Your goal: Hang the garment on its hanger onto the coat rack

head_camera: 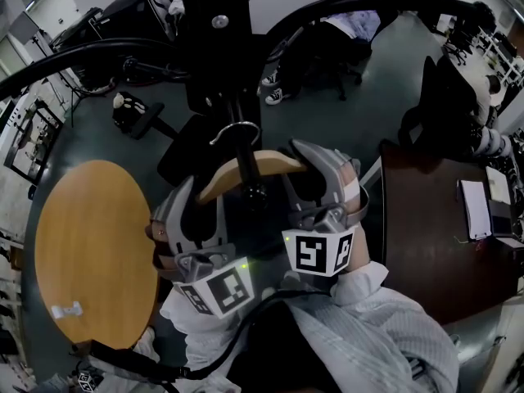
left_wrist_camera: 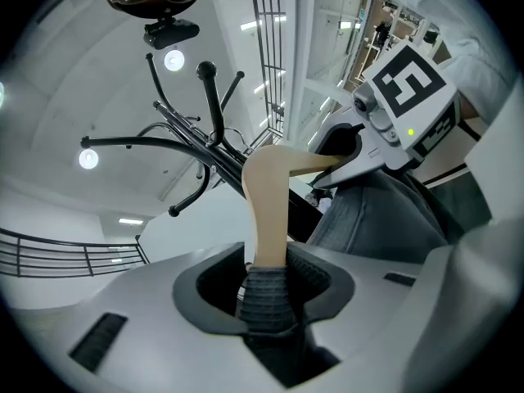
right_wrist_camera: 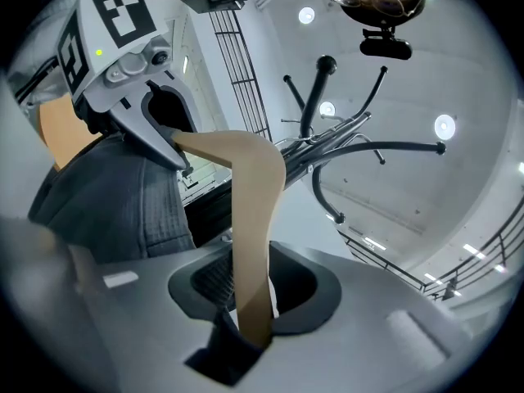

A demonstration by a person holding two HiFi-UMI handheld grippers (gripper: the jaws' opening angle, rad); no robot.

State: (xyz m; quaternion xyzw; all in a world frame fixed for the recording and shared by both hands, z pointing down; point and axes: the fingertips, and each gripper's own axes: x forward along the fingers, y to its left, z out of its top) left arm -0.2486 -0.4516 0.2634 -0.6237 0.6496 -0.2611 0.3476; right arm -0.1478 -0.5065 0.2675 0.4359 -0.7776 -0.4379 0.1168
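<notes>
A wooden hanger (head_camera: 246, 170) with a metal hook (head_camera: 237, 129) sits close against the black coat rack (head_camera: 214, 47) pole. I cannot tell whether the hook rests on the rack. My left gripper (head_camera: 192, 219) is shut on the hanger's left arm (left_wrist_camera: 266, 211), with dark ribbed fabric of the garment (left_wrist_camera: 264, 297) pinched in the jaws. My right gripper (head_camera: 323, 187) has the other hanger arm (right_wrist_camera: 254, 244) between its jaws, with a thin gap beside the wood. The grey garment (right_wrist_camera: 123, 203) hangs below the hanger. The rack's prongs (right_wrist_camera: 319, 113) rise just behind it.
A round wooden table (head_camera: 90, 252) stands at the left. At the right is a dark desk (head_camera: 442, 244) with papers. Curved black rack arms (head_camera: 368, 6) sweep overhead. Office chairs and a person's shoes (head_camera: 274, 97) are on the floor beyond.
</notes>
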